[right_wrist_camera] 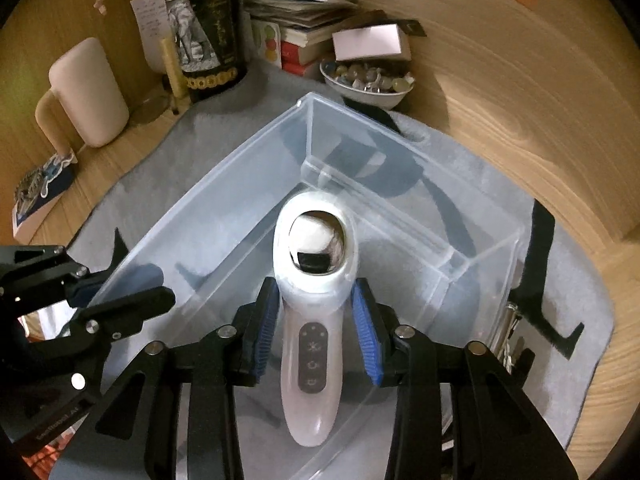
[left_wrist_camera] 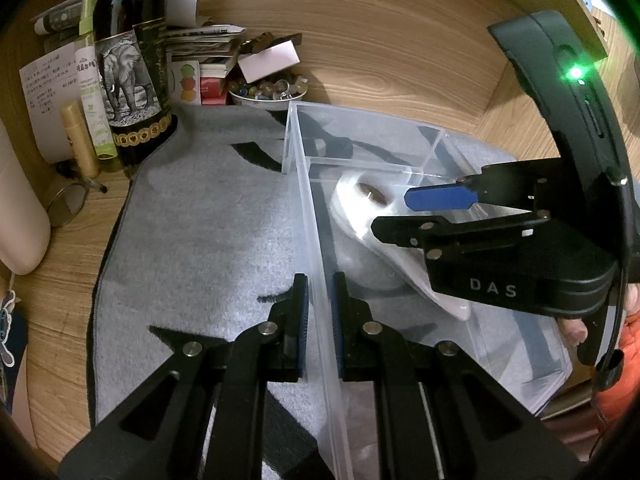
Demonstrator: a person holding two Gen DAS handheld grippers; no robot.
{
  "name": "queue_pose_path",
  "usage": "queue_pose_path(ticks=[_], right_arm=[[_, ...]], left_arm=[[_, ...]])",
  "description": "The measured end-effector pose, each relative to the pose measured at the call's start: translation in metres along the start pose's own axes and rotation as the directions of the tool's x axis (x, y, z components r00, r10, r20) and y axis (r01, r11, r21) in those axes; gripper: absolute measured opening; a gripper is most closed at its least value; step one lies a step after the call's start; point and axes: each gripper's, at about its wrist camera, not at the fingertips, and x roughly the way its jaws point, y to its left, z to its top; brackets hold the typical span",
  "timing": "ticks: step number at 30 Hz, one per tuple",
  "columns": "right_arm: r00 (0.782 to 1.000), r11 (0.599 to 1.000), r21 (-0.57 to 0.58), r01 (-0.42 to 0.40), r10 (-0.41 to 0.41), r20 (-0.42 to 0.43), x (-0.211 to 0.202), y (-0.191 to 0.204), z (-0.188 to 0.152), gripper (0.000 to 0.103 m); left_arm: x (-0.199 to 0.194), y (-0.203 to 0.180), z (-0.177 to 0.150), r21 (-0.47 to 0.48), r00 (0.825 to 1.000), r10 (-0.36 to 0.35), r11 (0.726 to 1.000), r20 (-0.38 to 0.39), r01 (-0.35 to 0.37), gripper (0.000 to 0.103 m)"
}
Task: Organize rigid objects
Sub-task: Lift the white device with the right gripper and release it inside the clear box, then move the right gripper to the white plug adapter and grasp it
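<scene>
From my left camera, I am in the step of putting a thing away in the clear box (left_wrist_camera: 362, 148). My left hand-held gripper (left_wrist_camera: 320, 316) sits over the near wall of the box, one finger outside and one finger inside. The fingers are close together with the thin wall between them. They look very near the wall, but I cannot tell if they squeeze it or only stand beside it. I think this hand is there to keep the box from sliding on the gray cloth (left_wrist_camera: 200, 232). Across from me I see my right hand-held gripper (left_wrist_camera: 404, 212) reaching into the box, with the white massager (left_wrist_camera: 360, 208) under it. A dark bottle (left_wrist_camera: 132, 64) and a bowl of beads (left_wrist_camera: 268, 90) stand at the back of the table (left_wrist_camera: 400, 52).

From my right camera, the white massager (right_wrist_camera: 312, 300) lies inside the box (right_wrist_camera: 240, 168), its round head pointing to the far corner. My right hand-held gripper (right_wrist_camera: 314, 312) is partly open. Its blue pads (right_wrist_camera: 266, 320) stand on each side of the massager's neck with small gaps, so I do not think I hold it. My left hand-held gripper (right_wrist_camera: 132, 292) is at the box's left rim.

Next I should lift the right one straight up, slowly, so the pads do not catch the massager.
</scene>
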Motion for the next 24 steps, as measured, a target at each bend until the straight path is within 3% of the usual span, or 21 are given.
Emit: queue_pose_path(ticks=[5,8,10,15,24], right_arm=[[0.999,1.000,0.010,-0.001,0.000,0.044,-0.012,-0.003,0.000,0.040],[0.995,1.000,0.028,0.004,-0.007,0.096,-0.024,-0.007,-0.001,0.050],[0.991,0.999,0.040,0.020,-0.025,0.135,-0.034,-0.009,-0.002,0.063],[0.964,0.993,0.080,0.086,-0.103,0.247,-0.067,-0.018,-0.009,0.081],[0.907,0.964,0.215,0.158,-0.228,0.355,-0.117,-0.055,-0.030,0.090]], left_arm=[[0.000,-0.001,0.000,0.003,1.000,0.006,1.000,-0.001,-0.006,0.011],[-0.001,-0.001,0.000,0.001,1.000,0.006,1.000,-0.003,-0.006,0.011],[-0.001,-0.001,0.000,0.003,1.000,0.008,1.000,-0.004,-0.008,0.011],[-0.001,0.000,0.001,0.008,1.000,0.014,1.000,-0.007,-0.014,0.011],[0.000,0.000,0.003,0.004,1.000,0.015,1.000,-0.010,-0.015,0.011]])
